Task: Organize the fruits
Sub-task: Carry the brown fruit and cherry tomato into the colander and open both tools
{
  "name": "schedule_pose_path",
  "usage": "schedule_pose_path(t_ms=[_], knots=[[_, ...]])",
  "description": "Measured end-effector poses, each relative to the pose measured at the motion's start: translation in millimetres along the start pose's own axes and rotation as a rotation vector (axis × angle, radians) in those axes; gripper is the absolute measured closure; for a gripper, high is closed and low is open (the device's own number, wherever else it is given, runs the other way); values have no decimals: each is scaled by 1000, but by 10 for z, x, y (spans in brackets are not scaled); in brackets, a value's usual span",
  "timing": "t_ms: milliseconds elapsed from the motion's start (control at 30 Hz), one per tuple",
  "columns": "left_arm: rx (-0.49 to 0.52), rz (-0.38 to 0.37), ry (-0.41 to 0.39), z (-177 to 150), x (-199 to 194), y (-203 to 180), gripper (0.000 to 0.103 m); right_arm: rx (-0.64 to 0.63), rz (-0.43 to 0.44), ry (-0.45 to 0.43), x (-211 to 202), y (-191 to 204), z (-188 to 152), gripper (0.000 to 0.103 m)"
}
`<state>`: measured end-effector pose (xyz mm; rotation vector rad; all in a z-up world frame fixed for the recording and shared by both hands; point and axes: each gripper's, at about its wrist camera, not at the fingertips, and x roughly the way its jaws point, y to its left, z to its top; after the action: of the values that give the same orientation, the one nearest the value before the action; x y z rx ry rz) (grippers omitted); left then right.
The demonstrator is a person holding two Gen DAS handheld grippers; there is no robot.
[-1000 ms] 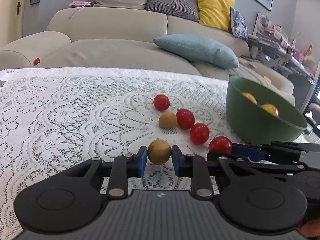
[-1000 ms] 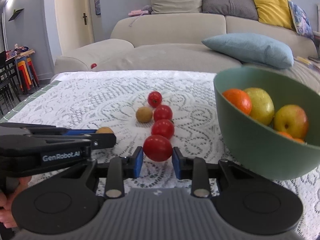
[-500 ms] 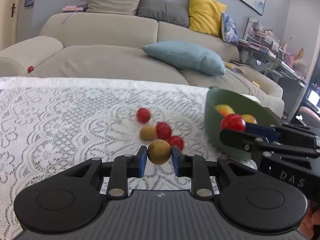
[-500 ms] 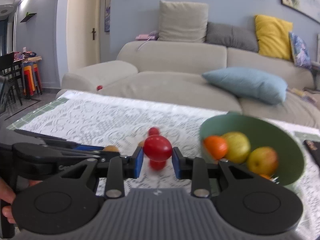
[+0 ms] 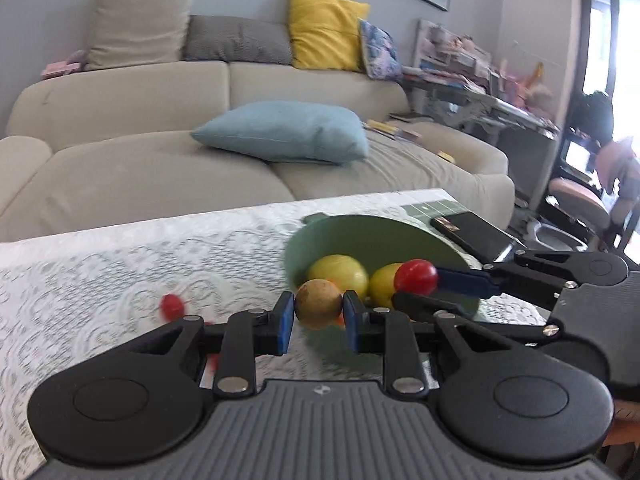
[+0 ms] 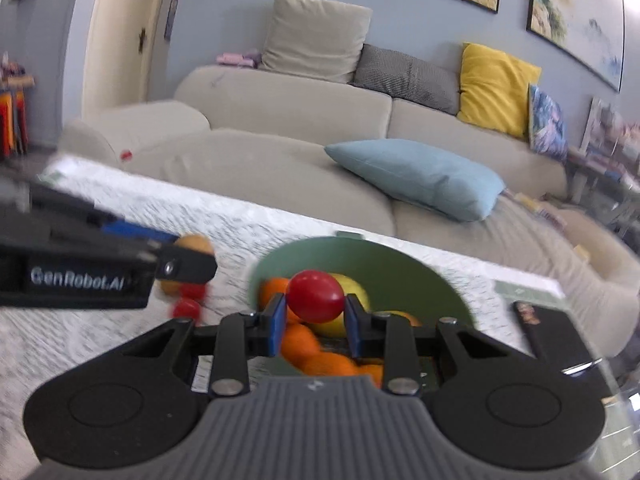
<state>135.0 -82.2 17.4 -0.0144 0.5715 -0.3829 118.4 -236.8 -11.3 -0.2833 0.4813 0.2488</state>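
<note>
My left gripper [image 5: 316,316] is shut on a small tan round fruit [image 5: 319,309], held in the air at the near left rim of the green bowl [image 5: 384,232]. My right gripper [image 6: 314,316] is shut on a red cherry tomato [image 6: 316,296], held above the bowl [image 6: 432,284], which holds yellow and orange fruits. The tomato [image 5: 416,277] and right gripper also show in the left wrist view. The left gripper with the tan fruit [image 6: 192,245] shows at the left of the right wrist view. Loose red tomatoes [image 5: 172,306] lie on the lace cloth.
The white lace tablecloth [image 5: 100,272] covers the table. A dark phone [image 5: 472,232] lies right of the bowl. A beige sofa with a blue cushion [image 5: 280,132] stands behind the table. More red tomatoes [image 6: 186,308] lie left of the bowl.
Both grippers have lifted their fruits off the cloth and moved right, toward and over the green bowl. The remaining tomatoes stay on the cloth.
</note>
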Motion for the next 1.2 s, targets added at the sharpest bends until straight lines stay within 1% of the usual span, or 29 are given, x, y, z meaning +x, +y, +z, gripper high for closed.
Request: schedule_pose_path(t_ms=[100, 233, 367, 600, 700, 900, 1000, 1200], knots=[[4, -39, 34, 76, 164, -89, 74, 6, -7, 43, 79, -167, -17, 75], [9, -76, 90, 181, 396, -185, 74, 8, 49, 90, 146, -381, -2, 75], [26, -85, 125, 205, 583, -263, 74, -4, 110, 148, 234, -562, 22, 75], [29, -107, 171, 182, 820, -381, 74, -64, 183, 249, 379, -752, 71, 75], [36, -105, 186, 182, 904, -417, 74, -93, 191, 284, 432, -798, 65, 75], [37, -108, 212, 189, 1029, -449, 74, -111, 231, 335, 539, -828, 47, 75], [54, -91, 230, 171, 1086, -482, 74, -121, 236, 351, 567, -819, 36, 75], [30, -68, 279, 103, 1171, -436, 74, -99, 258, 362, 592, -840, 41, 75]])
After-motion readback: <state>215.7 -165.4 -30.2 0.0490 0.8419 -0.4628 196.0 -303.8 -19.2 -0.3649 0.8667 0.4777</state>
